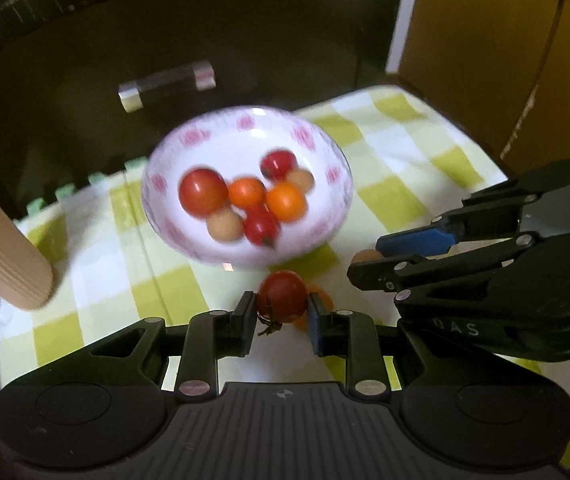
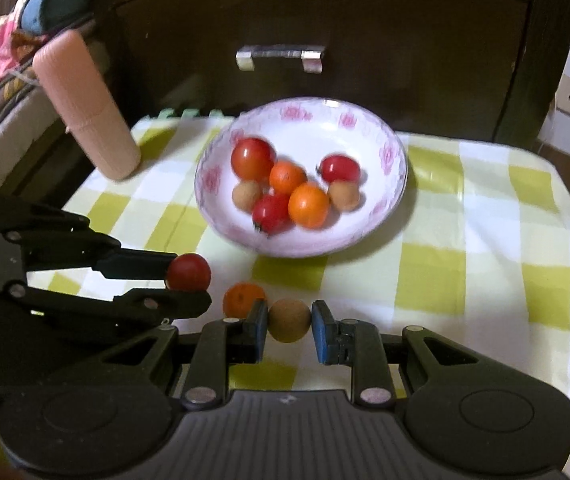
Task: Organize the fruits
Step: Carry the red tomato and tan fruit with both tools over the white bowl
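My left gripper (image 1: 281, 316) clamps a red tomato (image 1: 282, 295) just in front of the flowered bowl (image 1: 245, 252), its stem end drooping toward the checked cloth (image 1: 385, 148); the fruit is round, with no clear long axis. My right gripper (image 2: 289, 328) pinches a round tan fruit (image 2: 289, 320), also before the bowl. An orange fruit (image 2: 241, 299) lies on the cloth between them. Seven fruits sit in the bowl; a pink cylinder (image 2: 85, 108) stands to its left.
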`<state>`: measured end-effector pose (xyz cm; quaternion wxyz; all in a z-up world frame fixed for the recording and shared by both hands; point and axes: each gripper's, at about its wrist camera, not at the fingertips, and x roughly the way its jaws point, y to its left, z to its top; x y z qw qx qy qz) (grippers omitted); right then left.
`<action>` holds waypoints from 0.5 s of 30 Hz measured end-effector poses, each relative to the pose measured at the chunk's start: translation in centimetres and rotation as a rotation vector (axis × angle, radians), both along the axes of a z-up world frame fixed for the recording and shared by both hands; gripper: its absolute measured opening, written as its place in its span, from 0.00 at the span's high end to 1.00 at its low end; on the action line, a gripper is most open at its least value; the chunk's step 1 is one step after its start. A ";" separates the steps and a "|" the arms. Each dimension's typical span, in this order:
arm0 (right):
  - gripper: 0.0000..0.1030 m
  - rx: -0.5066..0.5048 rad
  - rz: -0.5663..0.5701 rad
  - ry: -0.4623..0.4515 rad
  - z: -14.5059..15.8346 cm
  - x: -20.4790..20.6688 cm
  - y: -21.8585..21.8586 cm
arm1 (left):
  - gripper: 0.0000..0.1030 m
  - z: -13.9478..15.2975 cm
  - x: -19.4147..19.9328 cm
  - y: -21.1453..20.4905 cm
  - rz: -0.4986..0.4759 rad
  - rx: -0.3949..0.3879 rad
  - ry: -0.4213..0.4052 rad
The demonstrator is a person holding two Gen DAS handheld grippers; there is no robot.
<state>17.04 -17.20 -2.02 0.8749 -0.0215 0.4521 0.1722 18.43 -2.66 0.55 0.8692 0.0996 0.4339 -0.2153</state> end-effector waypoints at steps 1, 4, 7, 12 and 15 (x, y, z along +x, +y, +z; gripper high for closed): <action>0.77 0.003 -0.004 -0.010 0.3 0.3 0.0 | 0.68 0.2 0.3 0.1 0.008 -0.008 -0.005; 0.77 0.007 -0.012 -0.038 1.1 1.5 0.1 | 0.68 0.6 1.3 -0.1 0.025 -0.020 -0.020; 0.77 0.019 -0.029 -0.051 1.4 2.7 -0.1 | 0.68 0.8 2.6 -0.4 0.037 -0.021 -0.033; 0.77 0.041 -0.064 -0.052 0.9 5.0 -0.6 | 0.68 0.2 4.4 -0.8 0.058 -0.009 -0.044; 0.77 0.037 -0.073 -0.055 0.6 6.2 -0.7 | 0.68 -0.1 5.3 -0.7 0.070 0.001 -0.052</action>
